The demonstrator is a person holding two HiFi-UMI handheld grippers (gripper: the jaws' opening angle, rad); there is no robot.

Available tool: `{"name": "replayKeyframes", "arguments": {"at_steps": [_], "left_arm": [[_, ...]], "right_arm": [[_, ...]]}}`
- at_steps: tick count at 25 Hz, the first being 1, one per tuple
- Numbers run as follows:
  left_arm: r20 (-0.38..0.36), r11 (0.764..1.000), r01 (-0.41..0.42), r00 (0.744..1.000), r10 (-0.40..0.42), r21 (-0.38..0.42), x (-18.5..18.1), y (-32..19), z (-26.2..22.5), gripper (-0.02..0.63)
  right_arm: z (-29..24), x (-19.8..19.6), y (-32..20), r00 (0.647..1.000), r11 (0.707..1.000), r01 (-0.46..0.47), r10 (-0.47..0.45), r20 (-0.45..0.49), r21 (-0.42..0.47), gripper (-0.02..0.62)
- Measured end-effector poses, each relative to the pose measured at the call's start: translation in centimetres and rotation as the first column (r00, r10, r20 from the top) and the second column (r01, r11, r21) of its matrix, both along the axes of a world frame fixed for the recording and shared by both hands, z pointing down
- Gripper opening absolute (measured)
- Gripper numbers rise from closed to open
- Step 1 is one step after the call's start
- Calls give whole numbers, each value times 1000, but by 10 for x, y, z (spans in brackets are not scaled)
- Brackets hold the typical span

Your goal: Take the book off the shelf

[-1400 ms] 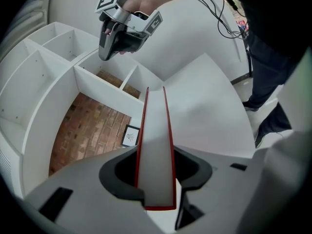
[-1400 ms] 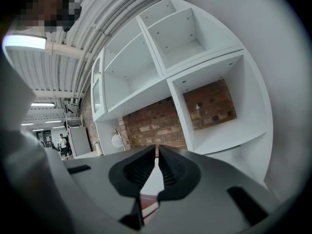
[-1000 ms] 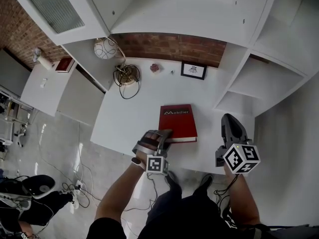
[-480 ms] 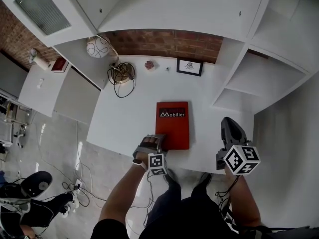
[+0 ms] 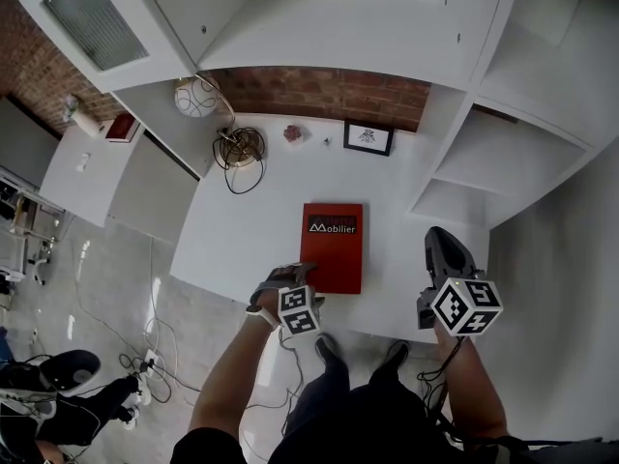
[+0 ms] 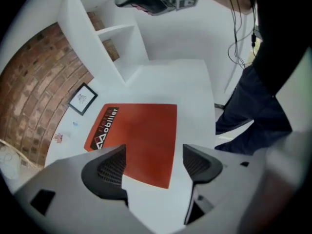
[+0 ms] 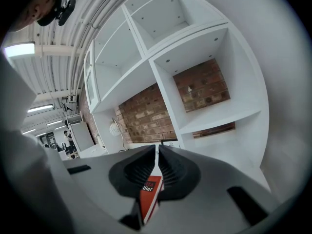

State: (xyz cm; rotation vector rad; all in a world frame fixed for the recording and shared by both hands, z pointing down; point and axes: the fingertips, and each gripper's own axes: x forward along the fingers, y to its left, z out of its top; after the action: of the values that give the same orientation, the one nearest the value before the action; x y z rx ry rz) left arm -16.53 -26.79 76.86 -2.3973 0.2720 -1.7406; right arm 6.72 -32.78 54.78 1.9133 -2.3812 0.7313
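Observation:
A red book [image 5: 333, 246] with white lettering lies flat on the white desk [image 5: 242, 225], spine running away from me. My left gripper [image 5: 290, 278] hovers just over the book's near left corner, pointing steeply down. Its jaws have just been opening and now stand wide. In the left gripper view the book [image 6: 139, 135] lies below the left gripper [image 6: 151, 162], and neither pad touches it. My right gripper [image 5: 439, 235] hangs off the desk's right front corner, shut on nothing. In the right gripper view a strip of the book [image 7: 150, 191] shows past the shut right gripper [image 7: 157, 167].
At the back of the desk stand a small framed picture [image 5: 368, 137], a pink trinket [image 5: 293, 133] and a round lamp [image 5: 196, 96] with a coiled cable [image 5: 239, 149]. White shelf compartments [image 5: 484, 158] rise at the right. A low cabinet [image 5: 87, 158] stands to the left.
The left gripper held the book's near left corner, then let go and opened. The book settled flat on the desk. The left gripper drew back slightly toward me. The right gripper barely moved.

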Motion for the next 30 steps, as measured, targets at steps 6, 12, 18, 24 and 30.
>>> {"name": "replayKeyframes", "arguments": {"at_steps": [6, 12, 18, 24, 30], "left_arm": [[-287, 974, 225, 933, -217, -7, 10, -36, -97, 336], [-706, 845, 534, 593, -386, -14, 16, -73, -236, 110], [-896, 681, 697, 124, -426, -227, -14, -81, -345, 61], [-938, 606, 771, 34, -346, -196, -30, -75, -413, 54], [-963, 559, 827, 98, -251, -61, -29, -59, -449, 55]], "right_arm": [[-22, -1, -7, 998, 999, 28, -27, -58, 25, 20], [-72, -11, -10, 996, 989, 67, -58, -71, 130, 20], [-117, -19, -9, 991, 967, 116, -99, -87, 225, 20], [-175, -29, -5, 985, 928, 155, -117, -130, 338, 20], [-213, -29, 3, 968, 884, 195, -103, -228, 425, 20]]}}
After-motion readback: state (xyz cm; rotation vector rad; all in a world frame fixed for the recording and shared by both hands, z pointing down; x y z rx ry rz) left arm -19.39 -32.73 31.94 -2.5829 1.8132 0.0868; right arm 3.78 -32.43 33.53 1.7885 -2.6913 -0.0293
